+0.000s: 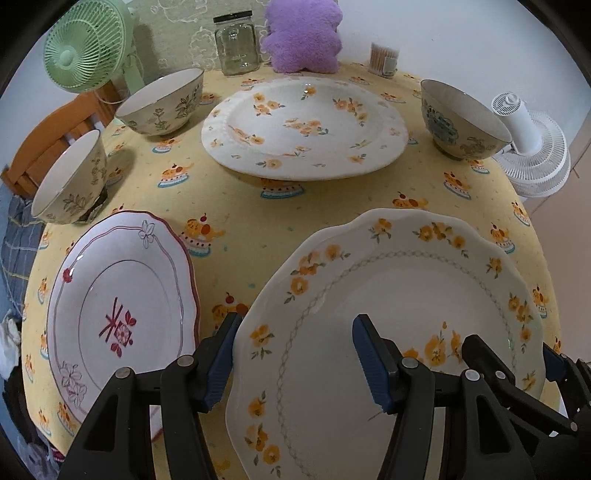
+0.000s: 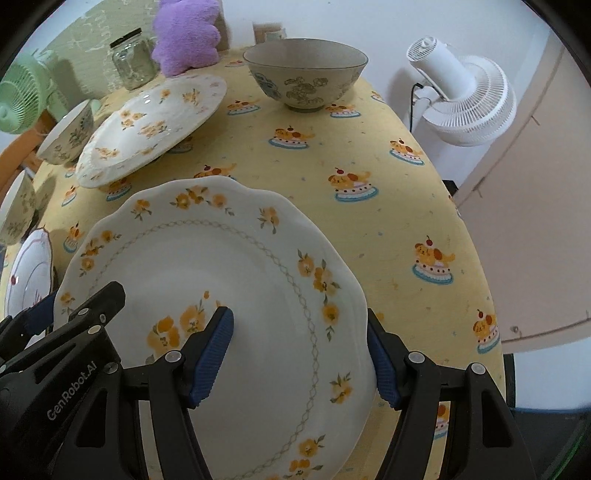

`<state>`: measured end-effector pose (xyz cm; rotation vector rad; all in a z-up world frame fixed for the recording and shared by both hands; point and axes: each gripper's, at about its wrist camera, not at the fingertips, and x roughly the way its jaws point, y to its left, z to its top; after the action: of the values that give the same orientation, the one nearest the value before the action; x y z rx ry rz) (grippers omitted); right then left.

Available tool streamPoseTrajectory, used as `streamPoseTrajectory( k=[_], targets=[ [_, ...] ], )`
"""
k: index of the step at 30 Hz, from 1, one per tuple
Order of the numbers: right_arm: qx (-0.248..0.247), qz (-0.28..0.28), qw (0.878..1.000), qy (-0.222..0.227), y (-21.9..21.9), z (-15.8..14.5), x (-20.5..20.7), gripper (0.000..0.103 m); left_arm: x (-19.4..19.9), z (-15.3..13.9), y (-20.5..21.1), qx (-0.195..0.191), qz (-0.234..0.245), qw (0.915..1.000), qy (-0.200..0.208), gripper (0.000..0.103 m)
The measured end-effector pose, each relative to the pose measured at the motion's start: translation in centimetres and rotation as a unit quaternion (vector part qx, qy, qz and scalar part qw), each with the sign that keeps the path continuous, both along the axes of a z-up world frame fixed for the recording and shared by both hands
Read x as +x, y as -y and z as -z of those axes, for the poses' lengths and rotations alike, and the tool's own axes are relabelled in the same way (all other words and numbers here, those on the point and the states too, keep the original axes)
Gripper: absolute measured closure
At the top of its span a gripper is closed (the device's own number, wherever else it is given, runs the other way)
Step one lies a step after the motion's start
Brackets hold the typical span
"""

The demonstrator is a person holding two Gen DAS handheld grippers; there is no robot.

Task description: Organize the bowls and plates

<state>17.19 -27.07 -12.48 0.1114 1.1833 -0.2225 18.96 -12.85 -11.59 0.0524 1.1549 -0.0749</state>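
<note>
A scalloped white plate with yellow flowers (image 1: 388, 288) (image 2: 221, 258) is held at the near side of the table between both grippers. My left gripper (image 1: 295, 321) grips its left rim, one finger under the edge and one on top. On the opposite rim, my right gripper (image 2: 298, 314) holds the same way. A round yellow-flowered plate (image 1: 306, 125) stands at the far middle. To the left lies a red-rimmed plate (image 1: 122, 295). Two bowls (image 1: 162, 103) (image 1: 70, 181) stand at the far left and one bowl (image 1: 461, 122) (image 2: 304, 77) at the far right.
Along the back of the yellow tablecloth (image 1: 240, 206) stand a glass jar (image 1: 236, 44), a purple plush (image 1: 301, 33) and a box of swabs (image 1: 384, 59). A green fan (image 1: 81, 48) and a wooden chair (image 1: 48, 136) are at the left, a white fan (image 2: 469, 99) at the right.
</note>
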Motion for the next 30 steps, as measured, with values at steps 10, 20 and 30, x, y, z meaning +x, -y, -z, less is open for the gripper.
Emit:
streamPoseTrajectory(
  k=[10,20,30],
  targets=[
    [0.020,0.018,1.000,-0.005,0.5,0.7,0.6,0.031,0.1,0.1,-0.2,-0.003,0.007,1.0000,-0.001,0.039],
    [0.021,-0.042,0.999,-0.005,1.3,-0.1,0.2,0.031,-2.5,-0.6,-0.6,-0.009,-0.042,0.9991,0.001,0.015],
    [0.026,-0.077,0.996,0.031,2.0,-3.2,-0.9,0.027,-4.4,-3.6,-0.8,-0.013,-0.064,0.9969,0.045,0.004]
  ],
)
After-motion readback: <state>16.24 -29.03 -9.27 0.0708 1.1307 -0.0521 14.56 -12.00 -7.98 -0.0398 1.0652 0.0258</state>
